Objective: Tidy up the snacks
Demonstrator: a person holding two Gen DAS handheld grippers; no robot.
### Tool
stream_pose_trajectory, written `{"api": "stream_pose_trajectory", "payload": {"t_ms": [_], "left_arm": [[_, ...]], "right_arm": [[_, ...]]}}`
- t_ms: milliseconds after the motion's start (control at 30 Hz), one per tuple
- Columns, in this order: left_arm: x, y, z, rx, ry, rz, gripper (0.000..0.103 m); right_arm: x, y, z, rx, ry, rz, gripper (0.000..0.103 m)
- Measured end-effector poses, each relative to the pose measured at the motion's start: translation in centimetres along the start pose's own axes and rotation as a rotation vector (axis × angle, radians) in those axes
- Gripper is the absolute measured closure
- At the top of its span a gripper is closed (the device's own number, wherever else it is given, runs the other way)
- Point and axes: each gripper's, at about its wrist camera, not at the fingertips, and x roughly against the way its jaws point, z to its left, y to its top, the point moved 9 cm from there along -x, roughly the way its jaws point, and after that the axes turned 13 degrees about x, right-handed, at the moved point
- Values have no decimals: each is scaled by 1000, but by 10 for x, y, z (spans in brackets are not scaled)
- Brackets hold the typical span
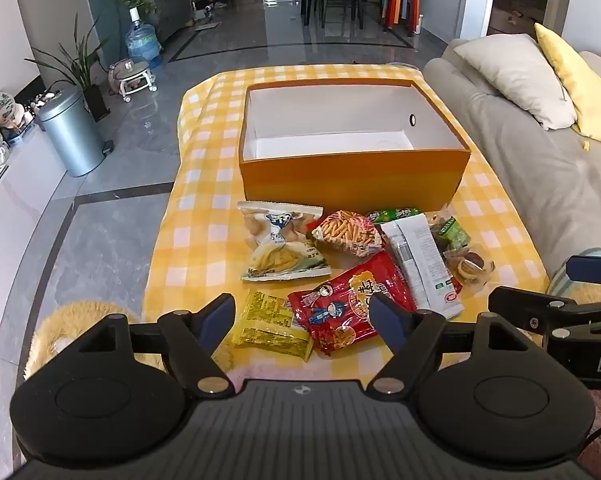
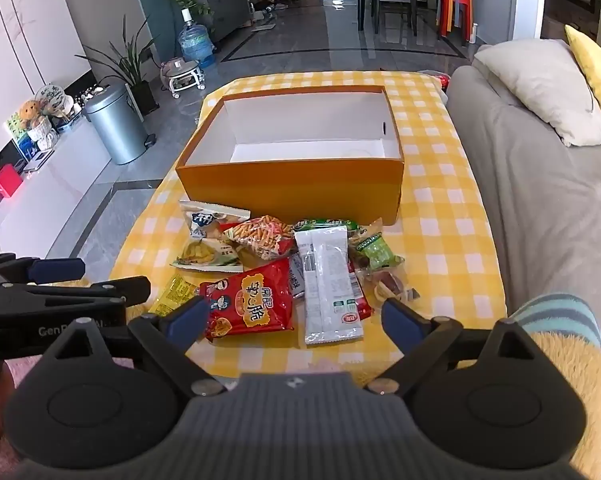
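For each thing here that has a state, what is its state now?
orange box: open, nothing inside.
red snack bag: sealed, lying flat on the cloth.
white packet: sealed, lying across other snacks.
left gripper: jaws open, holding nothing.
right gripper: jaws open, holding nothing.

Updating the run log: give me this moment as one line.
left gripper: open, holding nothing | right gripper: open, holding nothing | orange box: empty | snack packets: piled before box

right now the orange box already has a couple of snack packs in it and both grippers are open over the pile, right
Not quite: the orange box is empty, as both wrist views show its bare white inside. All the snack packs lie on the checked cloth in front of it. Both the left gripper and right gripper are open.
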Motion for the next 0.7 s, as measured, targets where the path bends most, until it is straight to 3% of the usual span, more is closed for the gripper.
{"api": "stream_pose_trajectory", "payload": {"t_ms": [700], "left_arm": [[-6, -5, 4, 24, -5, 36, 17]], "right_arm": [[-3, 3, 4, 22, -15, 8, 10]]}}
